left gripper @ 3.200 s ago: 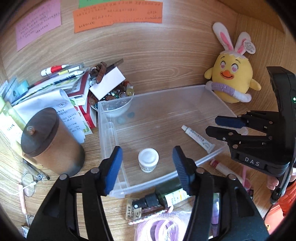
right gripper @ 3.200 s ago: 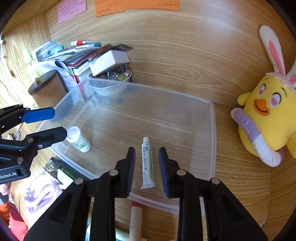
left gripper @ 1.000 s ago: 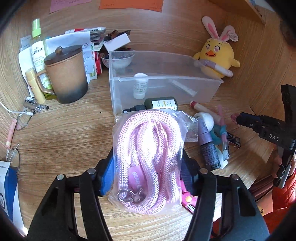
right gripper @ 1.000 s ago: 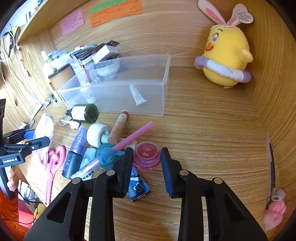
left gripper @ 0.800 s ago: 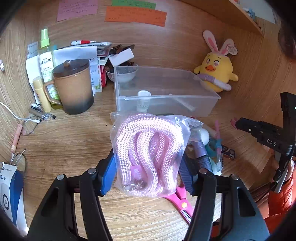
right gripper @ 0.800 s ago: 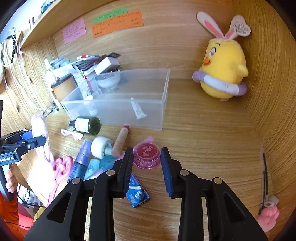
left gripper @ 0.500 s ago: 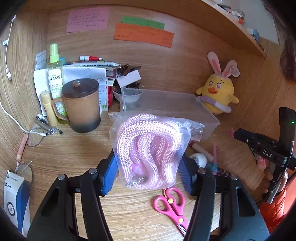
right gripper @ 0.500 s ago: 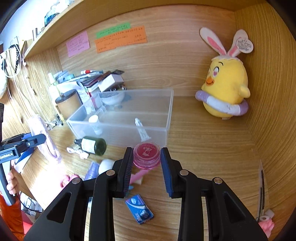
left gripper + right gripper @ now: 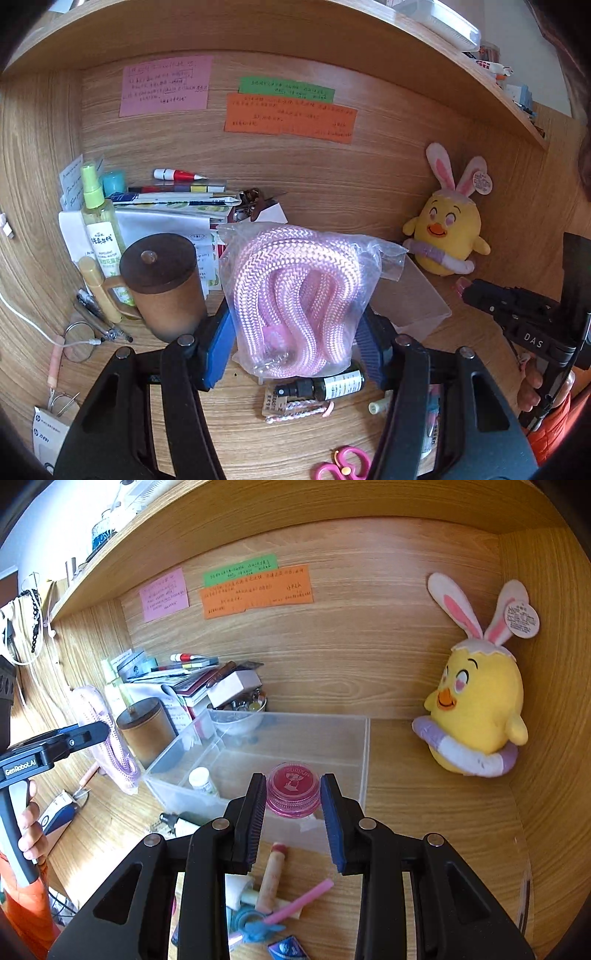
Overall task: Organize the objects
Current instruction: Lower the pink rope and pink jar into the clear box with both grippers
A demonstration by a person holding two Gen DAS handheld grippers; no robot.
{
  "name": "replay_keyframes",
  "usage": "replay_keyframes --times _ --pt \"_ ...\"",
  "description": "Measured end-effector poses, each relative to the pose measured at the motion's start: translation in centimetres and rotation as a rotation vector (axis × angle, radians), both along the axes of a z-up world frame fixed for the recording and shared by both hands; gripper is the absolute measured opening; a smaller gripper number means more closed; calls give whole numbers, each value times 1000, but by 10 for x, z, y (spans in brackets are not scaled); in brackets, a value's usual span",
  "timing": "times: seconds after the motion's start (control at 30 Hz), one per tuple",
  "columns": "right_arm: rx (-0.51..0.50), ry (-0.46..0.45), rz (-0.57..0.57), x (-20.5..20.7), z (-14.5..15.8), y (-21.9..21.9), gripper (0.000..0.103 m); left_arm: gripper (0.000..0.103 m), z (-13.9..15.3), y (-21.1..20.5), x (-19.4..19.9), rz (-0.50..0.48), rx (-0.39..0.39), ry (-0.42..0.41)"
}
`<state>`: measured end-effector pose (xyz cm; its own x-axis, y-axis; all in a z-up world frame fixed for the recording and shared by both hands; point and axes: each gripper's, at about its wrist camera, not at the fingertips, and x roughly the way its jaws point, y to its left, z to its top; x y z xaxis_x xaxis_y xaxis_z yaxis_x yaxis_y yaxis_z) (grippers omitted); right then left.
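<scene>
My left gripper (image 9: 295, 343) is shut on a clear bag of pink rope (image 9: 299, 299) and holds it high above the desk, in front of the clear plastic bin (image 9: 410, 299). The bag also shows in the right wrist view (image 9: 107, 734). My right gripper (image 9: 293, 812) is shut on a round pink jar (image 9: 293, 788), lifted just above the bin's near wall (image 9: 295, 823). Inside the bin stands a small white bottle (image 9: 201, 780). The tube in the bin is hidden behind the jar.
A brown lidded mug (image 9: 162, 288), a spray bottle (image 9: 101, 236) and stacked papers stand left of the bin. A yellow chick plush (image 9: 476, 716) sits right. A dark dropper bottle (image 9: 325, 384), pink scissors (image 9: 343, 467), a tan tube (image 9: 271, 878) and a pink stick (image 9: 299, 902) lie on the desk in front.
Both grippers have risen from the desk: the left lifted the rope bag up toward the bin, the right carried the pink jar up to the bin's near wall.
</scene>
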<state>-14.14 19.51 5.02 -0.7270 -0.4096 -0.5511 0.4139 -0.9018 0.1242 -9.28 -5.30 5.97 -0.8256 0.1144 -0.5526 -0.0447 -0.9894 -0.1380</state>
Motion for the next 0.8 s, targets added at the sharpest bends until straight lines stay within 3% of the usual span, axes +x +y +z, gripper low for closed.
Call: replay_keyframes --times 0.23,0.37,0.8 --pt "22 -14 -6 -24 0 -11 28 59 -12 6 -40 -28 10 -71" --pt "36 -42 -3 -38 -7 -16 28 59 -21 12 -56 -14 -25 -91" --pt "129 -183 72 -74 -50 -45 28 59 -43 29 -85 -59 -74 -182"
